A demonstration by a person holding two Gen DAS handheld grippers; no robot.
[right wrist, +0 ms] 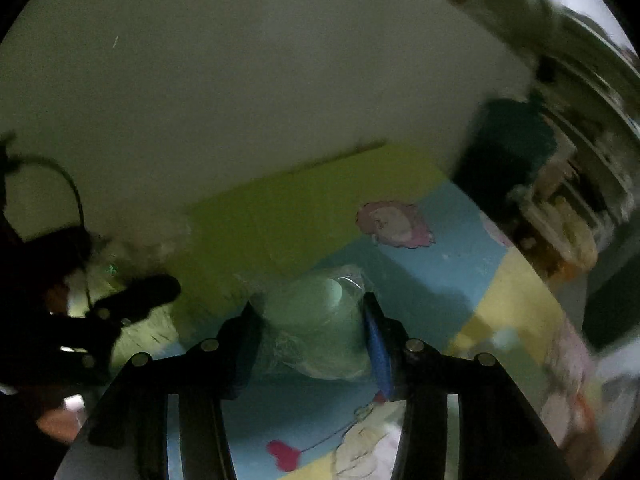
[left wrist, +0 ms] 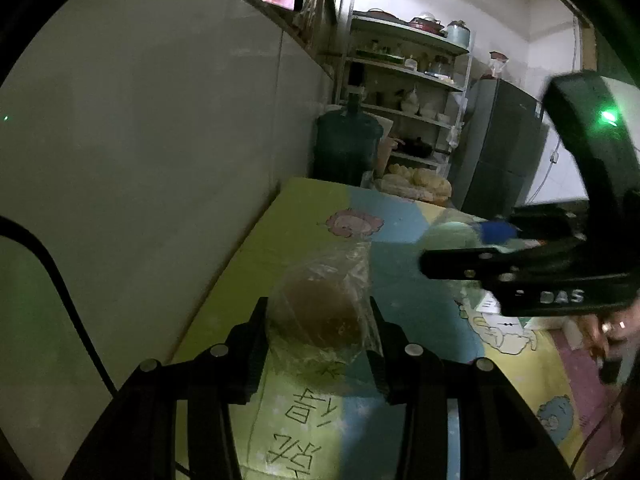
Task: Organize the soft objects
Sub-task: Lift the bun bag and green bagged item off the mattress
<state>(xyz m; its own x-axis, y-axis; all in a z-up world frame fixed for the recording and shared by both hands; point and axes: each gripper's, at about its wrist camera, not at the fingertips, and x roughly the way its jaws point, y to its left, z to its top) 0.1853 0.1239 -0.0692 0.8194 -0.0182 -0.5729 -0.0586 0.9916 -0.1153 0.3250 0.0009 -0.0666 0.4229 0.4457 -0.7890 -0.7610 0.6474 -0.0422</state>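
The left gripper is clamped on a brown bun in a clear bag, held above the cartoon play mat; at two o'clock the right gripper crosses the left wrist view, blocking part of the mat. The right gripper pinches a pale green bun in a clear bag over the mat; at nine o'clock the left gripper shows dark and blurred. Beyond the mat's far edge stand a dark water jug, a cluttered shelf and a grey fridge; a wall runs along ten o'clock.
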